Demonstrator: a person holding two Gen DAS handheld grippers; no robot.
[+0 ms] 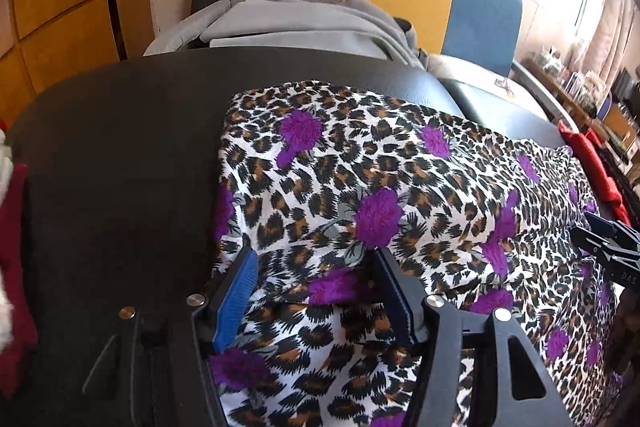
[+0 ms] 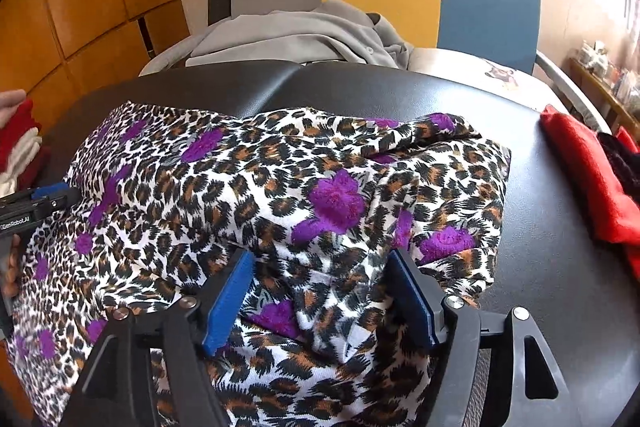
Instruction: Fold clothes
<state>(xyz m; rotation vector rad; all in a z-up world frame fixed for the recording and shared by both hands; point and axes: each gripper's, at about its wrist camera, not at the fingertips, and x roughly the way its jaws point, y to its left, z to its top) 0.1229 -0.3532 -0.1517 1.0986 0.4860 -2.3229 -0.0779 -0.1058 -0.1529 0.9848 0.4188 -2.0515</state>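
Right, the leopard-print garment (image 2: 280, 195) lies rumpled on the black bench (image 2: 540, 267), partly doubled over beneath both grippers. Right gripper (image 2: 320, 291) hangs released over a bunched fold; left gripper (image 1: 316, 291) released too. Plenty of folding left, I'd judge.

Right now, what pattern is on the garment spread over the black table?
Leopard print with purple flowers on white; the garment shows best in the right wrist view.

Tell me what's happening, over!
Left gripper open, right gripper open, both over the leopard-print garment. Garment partly folded on black table. Red cloth lies aside, nothing blocking.
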